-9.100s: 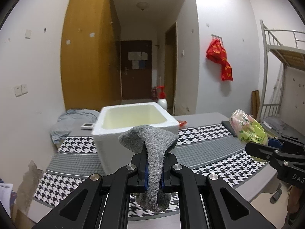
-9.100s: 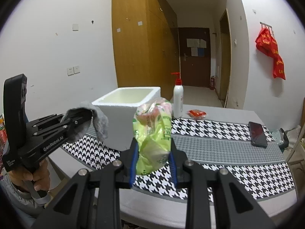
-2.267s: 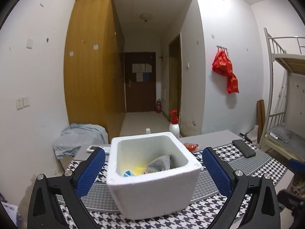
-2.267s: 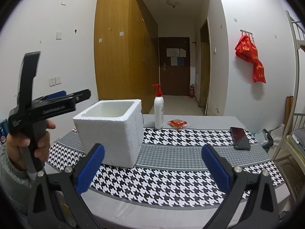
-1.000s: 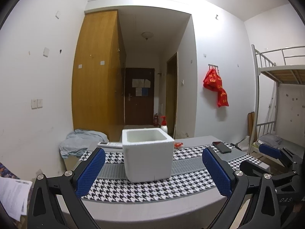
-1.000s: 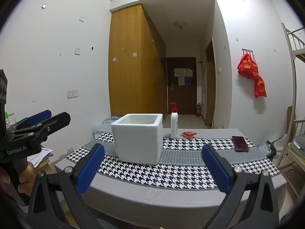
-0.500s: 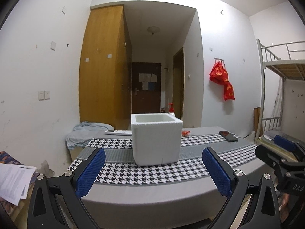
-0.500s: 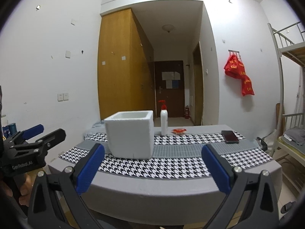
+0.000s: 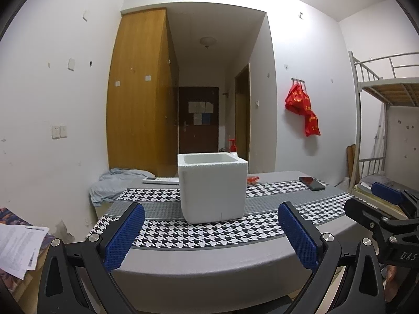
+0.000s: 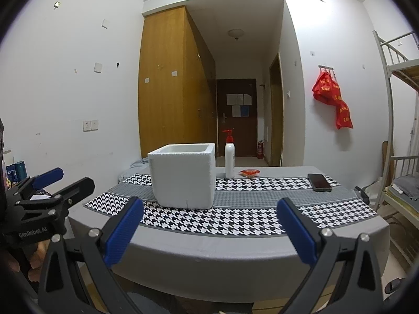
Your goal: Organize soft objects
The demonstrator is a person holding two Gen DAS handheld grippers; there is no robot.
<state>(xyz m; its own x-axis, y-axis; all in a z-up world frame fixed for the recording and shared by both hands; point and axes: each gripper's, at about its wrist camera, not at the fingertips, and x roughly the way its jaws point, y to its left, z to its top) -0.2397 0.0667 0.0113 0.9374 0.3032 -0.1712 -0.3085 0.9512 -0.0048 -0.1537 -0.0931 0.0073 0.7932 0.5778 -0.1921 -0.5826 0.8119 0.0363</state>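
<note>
On the table [image 9: 209, 259], at twelve o'clock from both cameras, stands the white foam box [image 9: 212, 189] on the houndstooth runner [image 10: 235, 219]. Its inside is hidden from this low angle, and no soft objects lie loose on the table — so they probably sit within. The left gripper [image 9: 209, 233] and right gripper [image 10: 208, 231] hang short of the table edge, jaws spread wide, holding nothing. The box looks light, stiff and crumbly; lift by opposite walls, gently.
</note>
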